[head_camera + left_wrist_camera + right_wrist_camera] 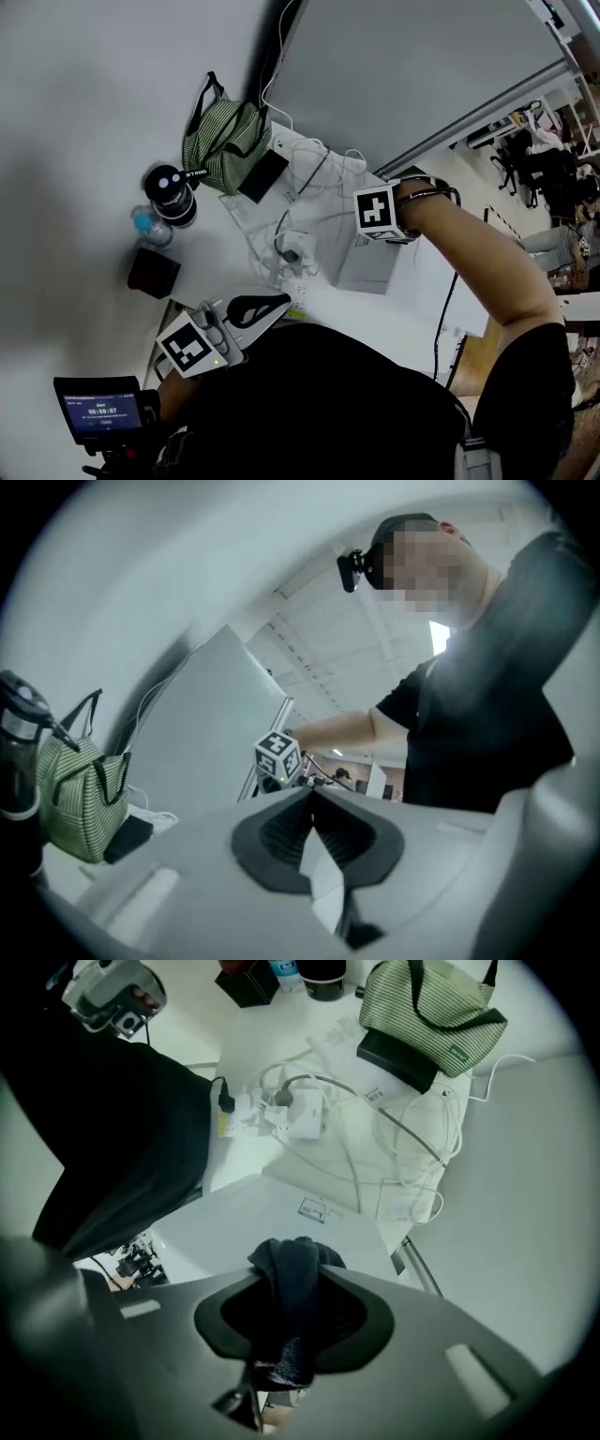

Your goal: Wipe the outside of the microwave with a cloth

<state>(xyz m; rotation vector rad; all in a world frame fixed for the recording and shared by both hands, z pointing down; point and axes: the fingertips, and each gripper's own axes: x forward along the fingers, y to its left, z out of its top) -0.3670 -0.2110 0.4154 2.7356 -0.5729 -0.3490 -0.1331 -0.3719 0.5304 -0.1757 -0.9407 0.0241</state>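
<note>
1. My green striped bag [225, 141] sits on the white table [202, 258].
2. A flat black case [262, 175] touches the bag.
3. A black flask [172, 195] stands just beside the bag, with a blue-capped bottle [150, 225] beyond it.
4. White cables [314, 169] tangle near the bag.

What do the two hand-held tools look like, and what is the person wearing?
Both the left gripper and the right gripper are pale grey plastic with two jaws lined by black ribbed pads. Each carries a white cube printed with black square markers. The person wears a black short-sleeved shirt.
</note>
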